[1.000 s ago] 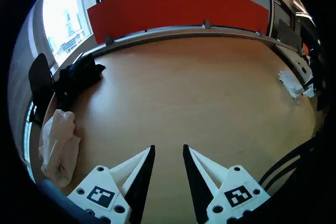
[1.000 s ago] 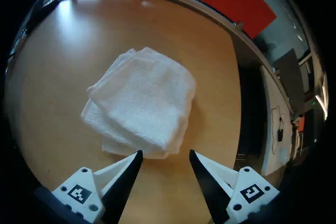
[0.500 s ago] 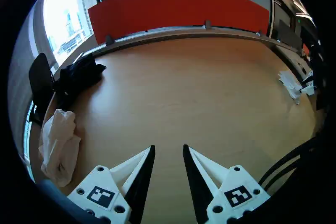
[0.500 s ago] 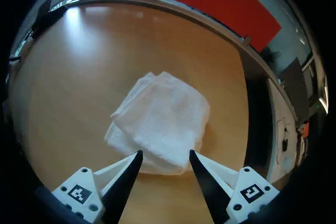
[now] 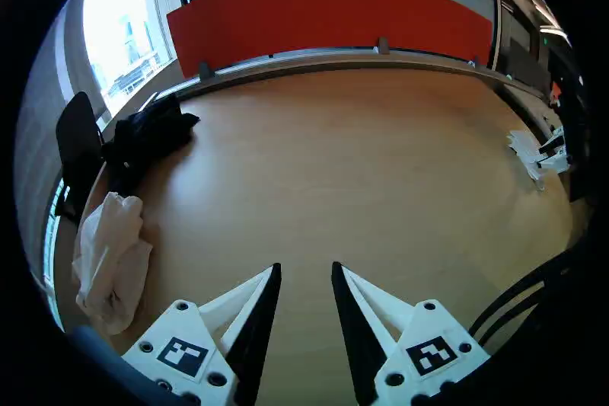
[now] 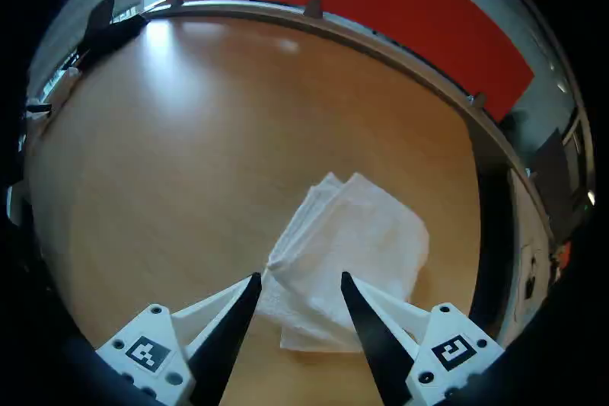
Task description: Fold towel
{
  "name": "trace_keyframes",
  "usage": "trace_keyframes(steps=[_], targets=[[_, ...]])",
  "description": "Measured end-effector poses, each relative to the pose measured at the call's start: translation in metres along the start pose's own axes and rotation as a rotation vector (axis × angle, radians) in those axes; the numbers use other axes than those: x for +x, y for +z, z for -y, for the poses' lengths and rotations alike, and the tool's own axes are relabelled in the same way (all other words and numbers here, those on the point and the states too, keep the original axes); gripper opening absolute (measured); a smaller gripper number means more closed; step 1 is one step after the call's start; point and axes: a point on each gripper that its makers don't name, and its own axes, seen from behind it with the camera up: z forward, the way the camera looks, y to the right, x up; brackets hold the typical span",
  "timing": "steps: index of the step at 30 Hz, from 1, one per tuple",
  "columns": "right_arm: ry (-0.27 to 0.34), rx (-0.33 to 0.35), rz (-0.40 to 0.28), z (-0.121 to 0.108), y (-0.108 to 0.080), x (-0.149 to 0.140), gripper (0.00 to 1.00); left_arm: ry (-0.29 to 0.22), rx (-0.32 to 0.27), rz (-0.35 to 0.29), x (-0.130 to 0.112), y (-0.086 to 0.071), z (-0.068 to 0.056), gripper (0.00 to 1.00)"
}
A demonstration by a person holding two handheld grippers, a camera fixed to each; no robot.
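**Folded towel at the right gripper's tips, both grippers open**

In the left gripper view, a crumpled white bag [image 5: 110, 257] slumps at the lower left edge of the worktop [image 5: 342, 162], with a black bag [image 5: 148, 135] above it toward the upper left. At bottom centre the left gripper [image 5: 304, 267] stands with its jaws apart over bare wood and holds nothing. The towel [image 5: 527, 153] lies well apart from it, at the far right edge.

In the right gripper view, the right gripper [image 6: 299, 278] at bottom centre is open too. Its fingers straddle the near left corner of the towel [image 6: 358, 250], which lies folded into a thick white square at lower centre-right. I cannot tell whether the fingers touch the cloth.

The towel looks like soft, light terry, limp and not fragile. It would likely slide on the smooth wood, and its layers would splay if only one ply were pinched. The safest hold seems to be a corner or the folded edge, taking all layers together.
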Motion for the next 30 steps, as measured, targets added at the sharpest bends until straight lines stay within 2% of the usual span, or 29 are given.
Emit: trace_keyframes(steps=[10,19,23,30], targets=[[-0.001,0.019,-0.004,0.009,0.008,0.008,0.58,-0.007,0.004,0.0,-0.003,-0.002,0.003,0.48],[-0.025,0.023,0.011,0.014,0.012,0.005,0.46,-0.012,0.009,0.0,-0.003,-0.002,0.005,0.48],[-0.032,0.013,0.006,0.014,0.014,0.006,0.33,-0.013,0.01,0.001,-0.004,-0.002,0.006,0.48],[-0.017,0.042,0.007,0.019,0.012,0.005,0.16,-0.009,0.006,0.0,-0.003,-0.001,0.005,0.48]])
